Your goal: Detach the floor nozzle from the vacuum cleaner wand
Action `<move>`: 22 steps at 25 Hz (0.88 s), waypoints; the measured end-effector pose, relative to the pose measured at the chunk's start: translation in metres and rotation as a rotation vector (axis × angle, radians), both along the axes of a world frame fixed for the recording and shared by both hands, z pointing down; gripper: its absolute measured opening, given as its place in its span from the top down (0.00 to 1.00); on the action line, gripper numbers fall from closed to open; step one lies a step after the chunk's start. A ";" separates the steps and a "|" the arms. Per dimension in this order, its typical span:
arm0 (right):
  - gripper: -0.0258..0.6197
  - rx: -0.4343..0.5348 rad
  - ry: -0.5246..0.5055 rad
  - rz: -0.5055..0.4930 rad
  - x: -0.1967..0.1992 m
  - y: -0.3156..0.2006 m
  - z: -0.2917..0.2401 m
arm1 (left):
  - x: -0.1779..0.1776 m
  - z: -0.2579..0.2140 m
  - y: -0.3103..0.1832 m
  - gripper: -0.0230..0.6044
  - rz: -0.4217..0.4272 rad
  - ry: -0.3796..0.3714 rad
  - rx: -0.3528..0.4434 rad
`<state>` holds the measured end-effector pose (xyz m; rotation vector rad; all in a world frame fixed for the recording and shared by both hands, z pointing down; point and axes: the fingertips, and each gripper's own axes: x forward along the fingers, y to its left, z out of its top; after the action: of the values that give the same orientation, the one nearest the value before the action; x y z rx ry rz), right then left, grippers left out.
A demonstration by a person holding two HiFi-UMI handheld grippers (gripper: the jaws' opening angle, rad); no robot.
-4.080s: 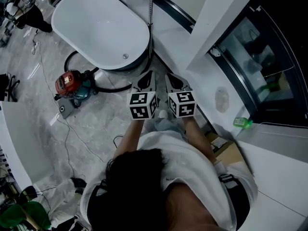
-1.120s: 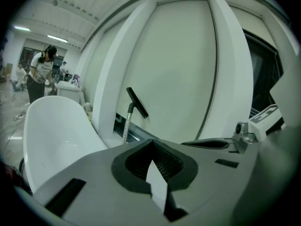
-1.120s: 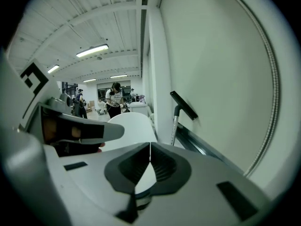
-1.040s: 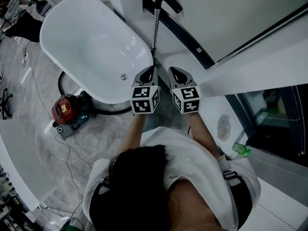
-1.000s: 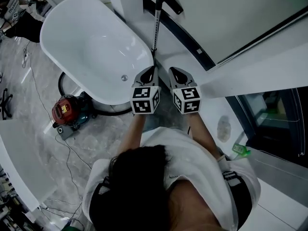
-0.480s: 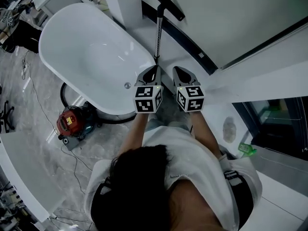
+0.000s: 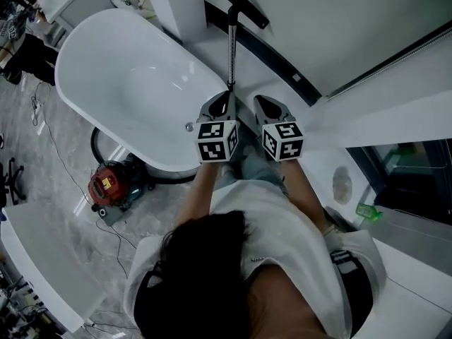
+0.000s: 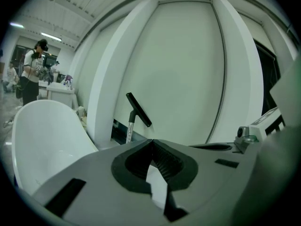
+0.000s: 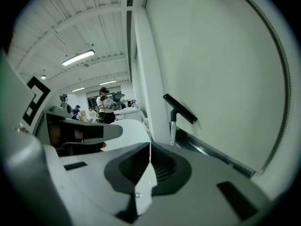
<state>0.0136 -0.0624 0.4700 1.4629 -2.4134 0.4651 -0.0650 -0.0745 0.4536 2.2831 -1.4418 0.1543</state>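
**Operator:** Head view first. Where is the nozzle?

**Spotter:** The floor nozzle (image 7: 241,3) is the black bar at the far end of the wand (image 7: 230,48). It leans on the white wall beside the bathtub (image 7: 106,62). The wand's long axis runs straight away from you, and its near end comes down just ahead of your left gripper (image 7: 226,96). Your right gripper (image 7: 260,102) sits just beside the left one, a little off that line. The red vacuum body (image 7: 107,186) is on the floor, well off to your left.

**Operator:** And the left gripper view?

**Spotter:** Your left jaws are pressed together with nothing between them. The wand (image 8: 130,128) stands upright ahead, slightly left of where the jaws point. The nozzle (image 8: 138,109) is tilted across its top, higher than your fingertips. You are not touching either one.

**Operator:** Right gripper view?

**Spotter:** It is the same on this side: your jaws are closed and hold nothing. Here the wand (image 9: 172,133) stands slightly right of the jaw line, with the nozzle (image 9: 180,109) slanting above it against the wall. Your other gripper shows at the left edge.

**Operator:** So which hand goes in?

**Spotter:** I'd say your left hand is nearer the tube, so it could steady that. Your right hand would then reach up and ahead for the black bar. Both sets of jaws would need to open first. The joint lies along the tube, so the pull likely runs along that axis.
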 end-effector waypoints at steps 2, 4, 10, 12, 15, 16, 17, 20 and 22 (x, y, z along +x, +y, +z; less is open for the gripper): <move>0.94 0.007 -0.001 0.004 0.000 -0.004 -0.002 | 0.000 0.003 -0.003 0.96 0.003 -0.006 -0.005; 0.94 0.009 -0.002 0.012 0.003 -0.008 -0.003 | 0.001 0.005 -0.005 0.96 0.010 -0.013 -0.006; 0.94 0.021 0.010 0.029 0.010 -0.025 -0.004 | 0.003 0.002 -0.021 0.96 0.012 -0.019 0.011; 0.93 0.027 0.012 0.030 0.012 -0.033 -0.005 | 0.004 0.002 -0.028 0.96 0.007 -0.021 0.015; 0.93 0.026 0.010 0.021 0.015 -0.043 -0.004 | 0.005 0.004 -0.037 0.96 -0.002 -0.022 0.013; 0.93 0.026 0.012 0.019 0.016 -0.047 -0.003 | 0.006 0.005 -0.040 0.96 -0.004 -0.024 0.010; 0.93 0.026 0.014 0.019 0.018 -0.051 -0.003 | 0.007 0.006 -0.044 0.96 -0.005 -0.026 0.006; 0.93 0.026 0.011 0.023 0.023 -0.069 -0.002 | 0.009 0.011 -0.056 0.96 -0.011 -0.032 -0.006; 0.93 0.022 0.008 0.021 0.027 -0.081 -0.001 | 0.010 0.014 -0.065 0.96 -0.016 -0.033 -0.013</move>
<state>0.0401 -0.1437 0.4689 1.4976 -2.4069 0.4379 -0.0547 -0.1392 0.4672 2.2682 -1.4710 0.1973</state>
